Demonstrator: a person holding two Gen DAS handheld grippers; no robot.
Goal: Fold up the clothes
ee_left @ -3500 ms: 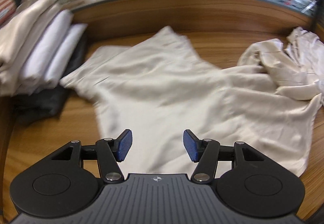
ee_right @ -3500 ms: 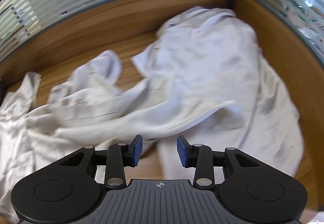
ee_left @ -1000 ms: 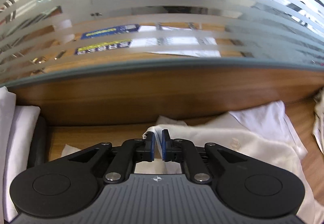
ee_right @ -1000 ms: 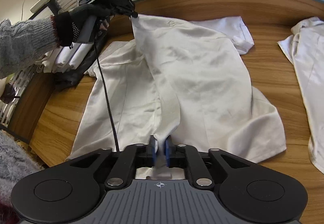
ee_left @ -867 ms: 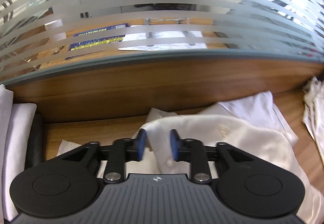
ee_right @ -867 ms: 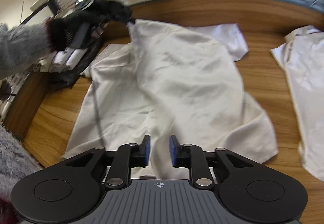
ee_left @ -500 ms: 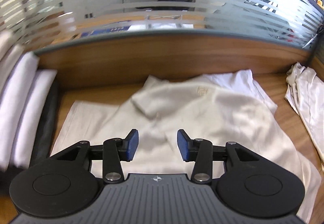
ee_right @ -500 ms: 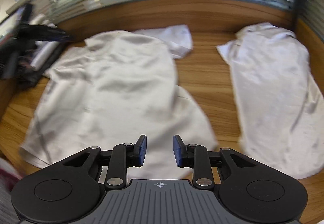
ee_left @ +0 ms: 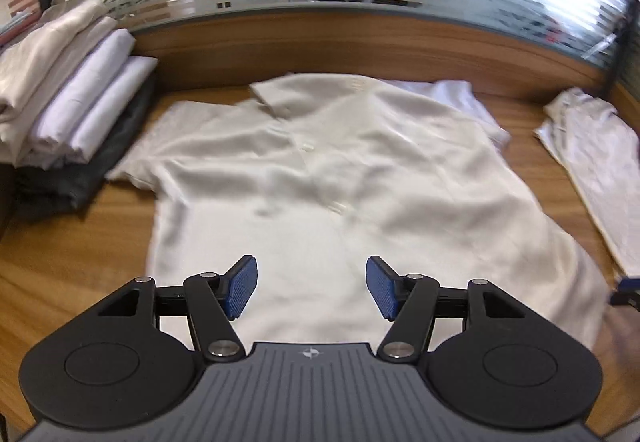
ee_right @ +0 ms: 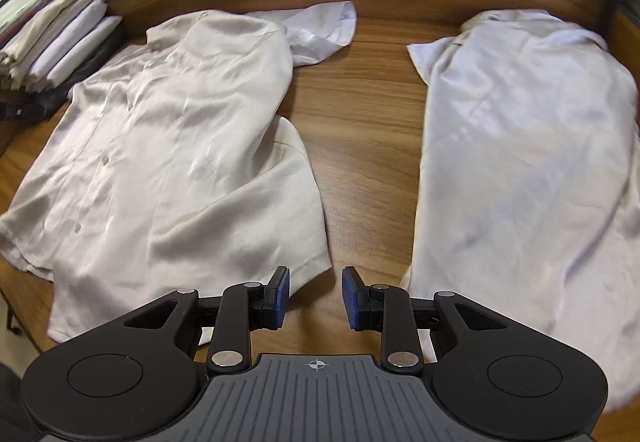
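At the far left, about ten o'clock from the left gripper (ee_left: 311,288), a stack of folded clothes (ee_left: 68,110) sits against the wooden back wall (ee_left: 360,46), white and cream pieces piled on a dark one. The cream button shirt (ee_left: 320,170) lies spread on the wooden table (ee_left: 72,242), collar toward twelve o'clock and hem toward the camera. It fills the space from ten to two o'clock ahead of that gripper, and a white garment (ee_left: 460,98) peeks out from under its far shoulder at one o'clock. The left gripper hangs above the shirt's lower part, tilted down toward it. Its blue pads (ee_left: 240,290) stand wide and are opening, with nothing pinched between them; only flat cloth shows below.

In the right wrist view, the same shirt (ee_right: 168,146) lies at ten to eleven o'clock of the right gripper (ee_right: 314,298), its hem corner just beside the left pad. Bare table shows straight ahead at twelve. A second pale shirt (ee_right: 528,170) stretches from one to three o'clock, well apart from the first. The right gripper is angled down at the wood. Its jaws are narrowly parted and grip nothing.
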